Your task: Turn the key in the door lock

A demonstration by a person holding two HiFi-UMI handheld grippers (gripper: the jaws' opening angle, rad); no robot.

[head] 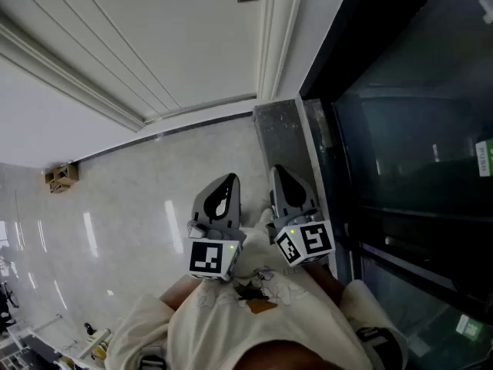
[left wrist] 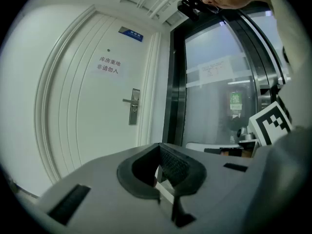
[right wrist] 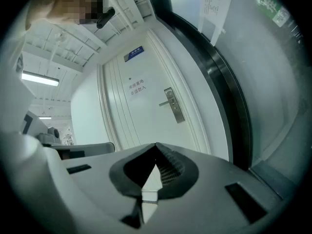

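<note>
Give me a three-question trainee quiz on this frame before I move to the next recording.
1. True or false: the left gripper is clamped on a key.
2. In the left gripper view, where on the white door is the door handle? A) by the edge nearest the glass partition; B) by the far edge; C) in the middle.
3. How many signs are on the door, and what are they?
Key: 1 false, its jaws are shut on nothing. 2 A. 3 two: a blue plate above a white paper notice.

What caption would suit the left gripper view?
The left hand-held gripper, shut, faces a white door with a metal handle.
</note>
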